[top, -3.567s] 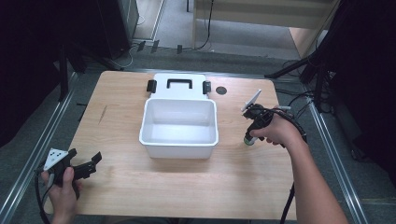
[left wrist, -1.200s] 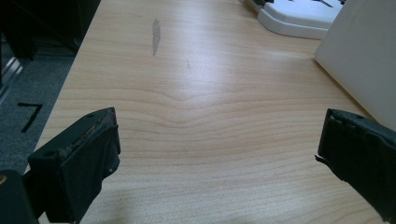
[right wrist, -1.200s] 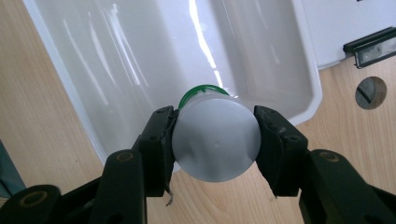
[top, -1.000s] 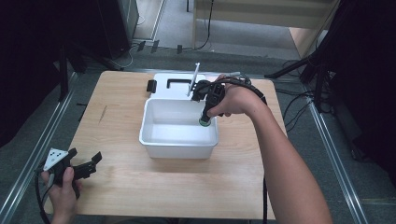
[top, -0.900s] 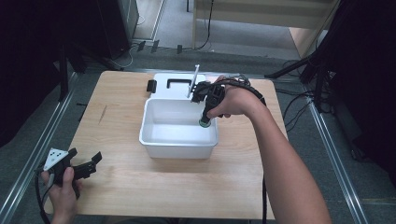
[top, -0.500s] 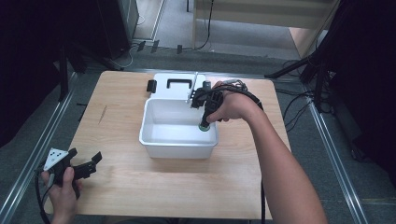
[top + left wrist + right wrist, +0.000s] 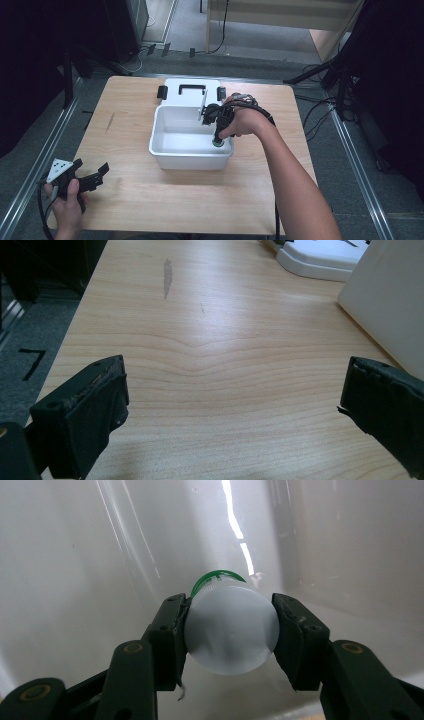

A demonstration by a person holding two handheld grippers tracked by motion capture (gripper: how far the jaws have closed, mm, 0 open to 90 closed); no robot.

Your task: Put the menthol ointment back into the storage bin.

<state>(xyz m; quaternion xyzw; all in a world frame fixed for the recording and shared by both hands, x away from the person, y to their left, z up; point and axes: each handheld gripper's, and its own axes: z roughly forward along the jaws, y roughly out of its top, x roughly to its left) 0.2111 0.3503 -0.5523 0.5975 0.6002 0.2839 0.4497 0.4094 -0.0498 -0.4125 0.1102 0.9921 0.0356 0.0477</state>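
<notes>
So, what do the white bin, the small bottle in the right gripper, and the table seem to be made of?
The white bin looks like glossy moulded plastic: its inner walls carry bright streaks of reflected light. The small bottle, clamped in the right gripper, seems matte, slightly translucent white plastic with a green cap. The table looks like light wood or a wood-look laminate with a satin sheen: grain lines run across it.

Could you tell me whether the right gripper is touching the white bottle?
Touching: in the right gripper view, both pads of the right gripper press against the white bottle sides.

Even overhead light brightens the table (image 7: 150, 200), surroundings stay dark; glare streaks the bin wall (image 7: 240, 540).
</notes>
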